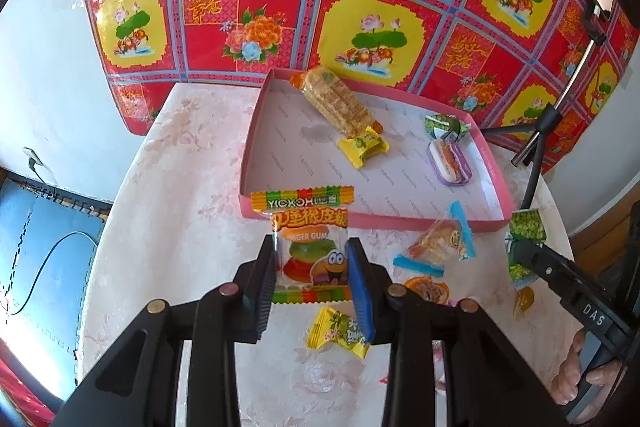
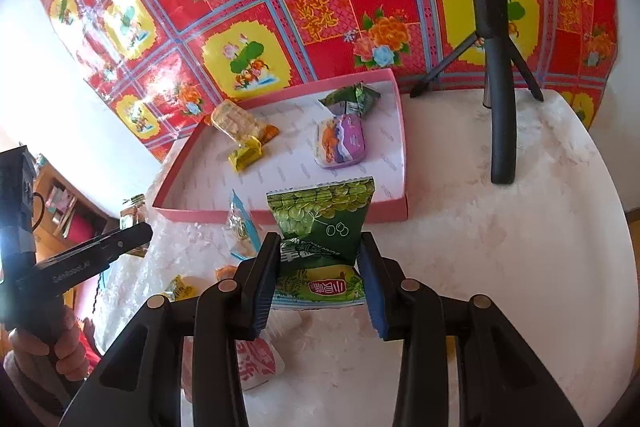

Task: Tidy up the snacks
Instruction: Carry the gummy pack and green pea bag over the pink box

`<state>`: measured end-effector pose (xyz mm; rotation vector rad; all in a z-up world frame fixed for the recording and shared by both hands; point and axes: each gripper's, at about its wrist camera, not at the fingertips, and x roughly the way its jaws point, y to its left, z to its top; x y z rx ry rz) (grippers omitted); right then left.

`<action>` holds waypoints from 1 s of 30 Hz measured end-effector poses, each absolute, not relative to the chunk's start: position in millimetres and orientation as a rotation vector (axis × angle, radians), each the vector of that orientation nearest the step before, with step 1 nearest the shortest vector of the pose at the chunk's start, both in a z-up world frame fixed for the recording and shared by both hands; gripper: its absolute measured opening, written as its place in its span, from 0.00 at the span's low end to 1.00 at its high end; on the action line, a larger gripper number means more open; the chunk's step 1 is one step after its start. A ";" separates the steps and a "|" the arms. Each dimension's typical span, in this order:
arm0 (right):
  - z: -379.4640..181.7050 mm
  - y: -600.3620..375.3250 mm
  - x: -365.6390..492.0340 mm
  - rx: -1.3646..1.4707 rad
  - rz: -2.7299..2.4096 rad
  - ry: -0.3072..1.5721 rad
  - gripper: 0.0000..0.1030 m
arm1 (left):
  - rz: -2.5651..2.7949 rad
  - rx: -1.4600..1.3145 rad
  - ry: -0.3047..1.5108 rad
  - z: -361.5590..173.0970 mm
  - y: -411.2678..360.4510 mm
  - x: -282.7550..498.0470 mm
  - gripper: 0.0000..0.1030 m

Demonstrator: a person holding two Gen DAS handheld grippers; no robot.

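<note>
Your left claw [image 1: 312, 263] grips a burger gummy packet [image 1: 306, 227] by its sides, held above the desk [image 1: 180, 187] in the lower centre of the left wrist view. Your right claw [image 2: 320, 267] is clamped on a green pea snack bag [image 2: 320, 223], lower centre of the right wrist view. Beyond both sits a pink tray [image 1: 256, 131], centre right in the left view, holding a long cracker pack [image 1: 336, 103], a yellow candy [image 1: 362, 147], a purple packet [image 1: 450, 163] and a small green packet [image 1: 446, 125]. Loose snacks lie on the desk just before the tray, among them a blue-edged packet [image 1: 440, 247] and a yellow wrapper [image 1: 340, 331].
</note>
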<state>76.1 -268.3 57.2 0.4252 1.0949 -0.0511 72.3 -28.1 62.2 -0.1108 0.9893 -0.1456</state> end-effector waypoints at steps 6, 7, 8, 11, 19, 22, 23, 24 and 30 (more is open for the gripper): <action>58.4 -266.5 85.0 0.409 -0.037 1.096 0.39 | -0.154 -0.101 0.986 64.7 -31.4 81.1 0.34; 58.9 -265.9 87.0 0.404 -0.036 1.095 0.39 | -0.157 -0.094 0.985 65.2 -32.3 83.0 0.34; 59.3 -265.0 89.1 0.399 -0.035 1.094 0.39 | -0.158 -0.088 0.984 65.5 -33.3 84.9 0.34; 60.9 -262.9 94.9 0.387 -0.034 1.089 0.39 | -0.158 -0.072 0.978 66.1 -35.8 91.3 0.34; 63.2 -264.1 112.4 0.356 -0.050 1.075 0.39 | -0.169 -0.053 0.967 64.6 -39.2 110.7 0.34; 59.9 -266.6 120.5 0.355 -0.054 1.078 0.39 | -0.169 -0.047 0.991 57.2 -39.6 122.8 0.34; 58.2 -267.0 122.7 0.353 -0.054 1.081 0.39 | -0.171 -0.043 0.996 55.0 -40.1 126.6 0.34; 55.1 -267.3 125.4 0.346 -0.057 1.086 0.39 | -0.172 -0.038 0.999 53.0 -40.9 130.0 0.34; 37.8 -270.9 133.5 0.353 -0.065 1.117 0.38 | -0.175 -0.020 1.025 38.9 -46.6 146.4 0.34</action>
